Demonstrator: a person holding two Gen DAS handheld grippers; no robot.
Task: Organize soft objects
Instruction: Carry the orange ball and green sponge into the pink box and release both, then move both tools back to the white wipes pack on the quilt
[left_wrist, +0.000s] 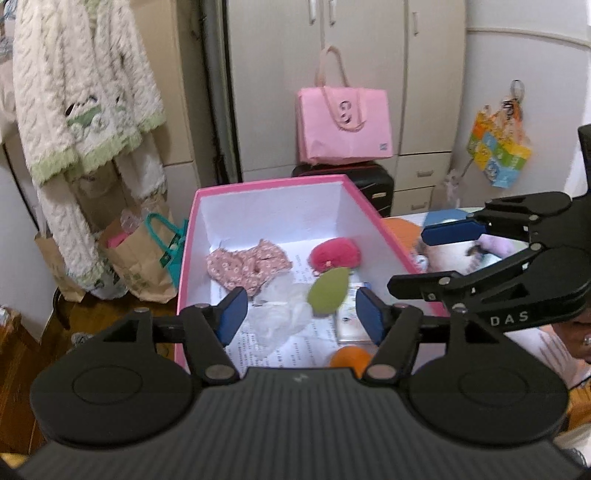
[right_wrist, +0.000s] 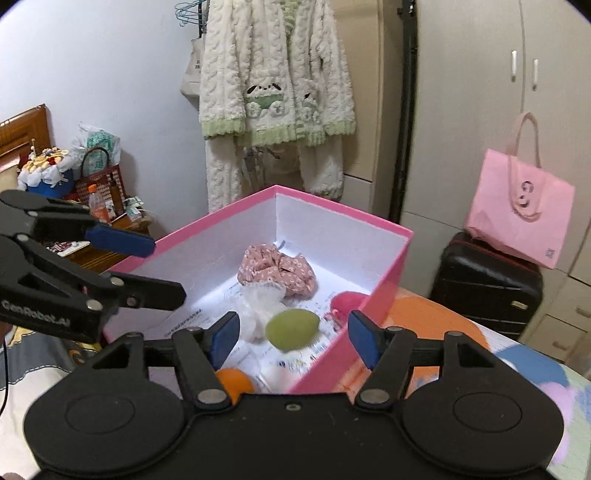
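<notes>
Gaping wide and empty, both tongs, left (left_wrist: 301, 314) and right (right_wrist: 291, 338), hover over a pink cardboard box (left_wrist: 266, 184) holding a crumpled floral cloth (left_wrist: 247, 267), a smooth green egg-shaped sponge (right_wrist: 291, 328) and a fuzzy red puff (left_wrist: 334, 254).

The box (left_wrist: 192, 236) is pink outside, white inside. In it lie a pink floral cloth (left_wrist: 247, 266), a red puff (left_wrist: 334, 254), a green sponge (left_wrist: 328, 291) and an orange ball (left_wrist: 349, 360). Both grippers' black fingers (left_wrist: 232, 314) carry blue pads (right_wrist: 360, 338).

cream wardrobe (left_wrist: 365, 74), black suitcase (right_wrist: 484, 288) beneath a pink bag (right_wrist: 517, 218), fleece robe (right_wrist: 273, 92) hanging.
</notes>
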